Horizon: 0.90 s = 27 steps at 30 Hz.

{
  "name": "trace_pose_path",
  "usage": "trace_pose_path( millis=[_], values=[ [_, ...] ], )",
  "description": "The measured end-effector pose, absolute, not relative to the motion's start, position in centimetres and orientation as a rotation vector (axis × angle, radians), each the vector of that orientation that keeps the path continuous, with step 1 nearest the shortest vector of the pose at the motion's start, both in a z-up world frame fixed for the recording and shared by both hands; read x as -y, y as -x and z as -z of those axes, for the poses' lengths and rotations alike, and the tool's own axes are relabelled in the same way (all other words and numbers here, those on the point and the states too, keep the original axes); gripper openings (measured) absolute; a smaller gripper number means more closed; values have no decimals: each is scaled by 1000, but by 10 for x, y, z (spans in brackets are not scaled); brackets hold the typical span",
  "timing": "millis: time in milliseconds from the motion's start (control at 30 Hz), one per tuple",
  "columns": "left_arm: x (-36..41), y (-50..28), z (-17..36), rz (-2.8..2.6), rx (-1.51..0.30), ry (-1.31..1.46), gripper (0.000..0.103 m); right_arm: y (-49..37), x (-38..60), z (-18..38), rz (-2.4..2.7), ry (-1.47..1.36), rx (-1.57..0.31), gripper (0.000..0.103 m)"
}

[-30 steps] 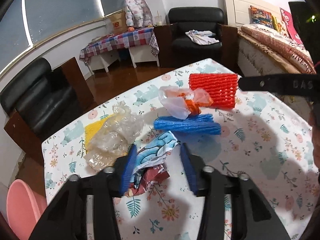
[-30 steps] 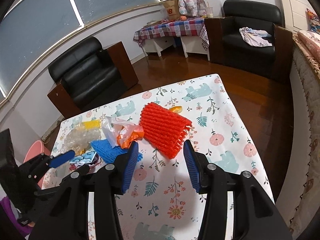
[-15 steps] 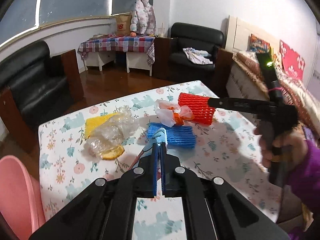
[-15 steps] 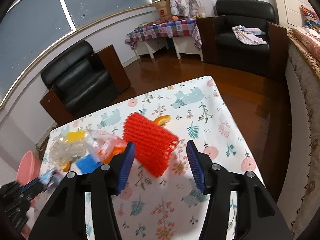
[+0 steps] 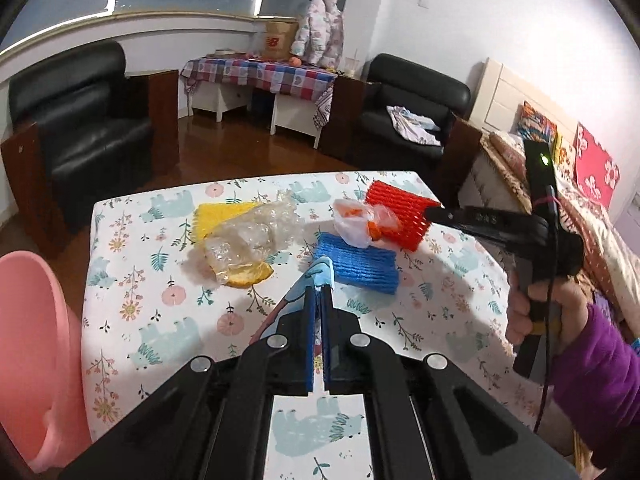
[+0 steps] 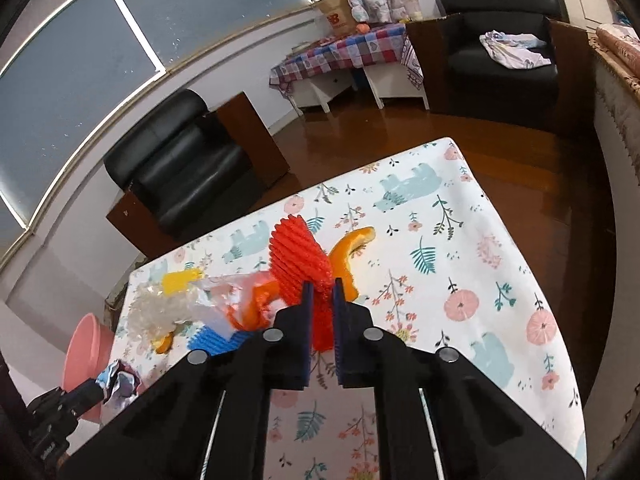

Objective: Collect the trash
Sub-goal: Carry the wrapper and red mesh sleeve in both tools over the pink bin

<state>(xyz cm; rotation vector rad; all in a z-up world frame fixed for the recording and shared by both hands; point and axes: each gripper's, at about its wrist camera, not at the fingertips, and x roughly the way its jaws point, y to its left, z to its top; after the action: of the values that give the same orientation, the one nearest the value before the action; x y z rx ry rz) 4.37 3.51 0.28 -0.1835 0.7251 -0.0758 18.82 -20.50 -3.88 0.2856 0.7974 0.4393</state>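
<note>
My left gripper [image 5: 319,290] is shut on a crumpled blue printed wrapper [image 5: 316,276] and holds it above the table; the wrapper also shows in the right wrist view [image 6: 118,382]. My right gripper [image 6: 321,289] is shut on the red foam net [image 6: 300,256], which also shows in the left wrist view [image 5: 400,216]. On the floral tablecloth [image 5: 168,320] lie a blue foam net [image 5: 356,268], a thin plastic bag with orange peel [image 5: 360,220], a clear crumpled bag [image 5: 248,236] over a yellow foam net [image 5: 220,216], and an orange peel [image 6: 352,256].
A pink bin [image 5: 36,356] stands at the table's left edge, also in the right wrist view [image 6: 86,350]. Black armchairs [image 5: 80,128] and a checkered side table [image 5: 260,76] stand beyond. A bed [image 5: 580,184] runs along the right.
My left gripper closed on the wrapper and lifted it off the table. My right gripper moved onto the red foam net and shut on it, squeezing it.
</note>
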Motion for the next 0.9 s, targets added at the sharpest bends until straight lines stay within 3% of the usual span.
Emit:
trace_pose_path(
  millis=[367,900],
  values=[
    [-35,-25,-17,52,-681,190,2,-137,222,2,-448,-339,-687,8],
    [-42,9,-36,-22,-630,183,2,-79,192,-17,-540,-283,-671,8]
  ],
)
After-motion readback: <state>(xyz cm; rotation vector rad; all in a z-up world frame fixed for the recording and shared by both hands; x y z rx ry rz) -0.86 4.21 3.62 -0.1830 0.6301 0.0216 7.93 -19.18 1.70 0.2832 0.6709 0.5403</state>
